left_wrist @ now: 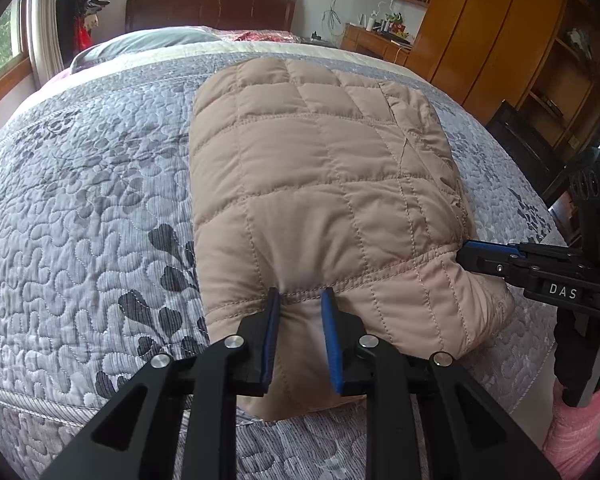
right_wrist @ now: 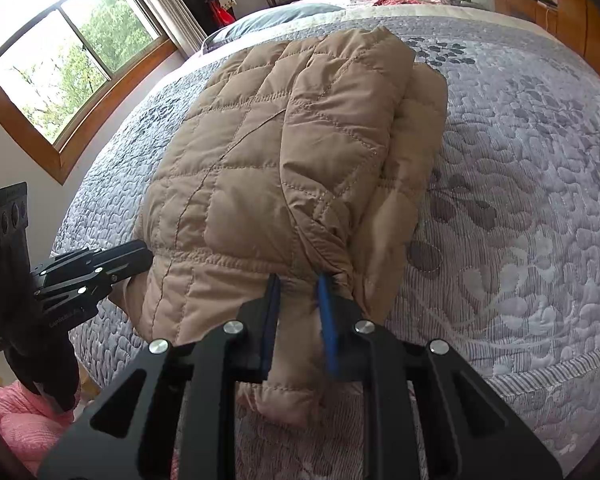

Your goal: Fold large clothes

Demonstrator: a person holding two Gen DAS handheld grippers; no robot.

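A grey quilted bedspread (left_wrist: 80,200) with a dark leaf pattern covers the bed and fills most of both views. A dark wooden headboard (left_wrist: 208,10) stands at the top, with a grey pillow (left_wrist: 140,42) just below it. A wood-framed window (right_wrist: 72,56) showing green trees sits upper left, and tall orange-brown wardrobes (left_wrist: 484,28) stand upper right beside a cluttered desk (left_wrist: 376,38).
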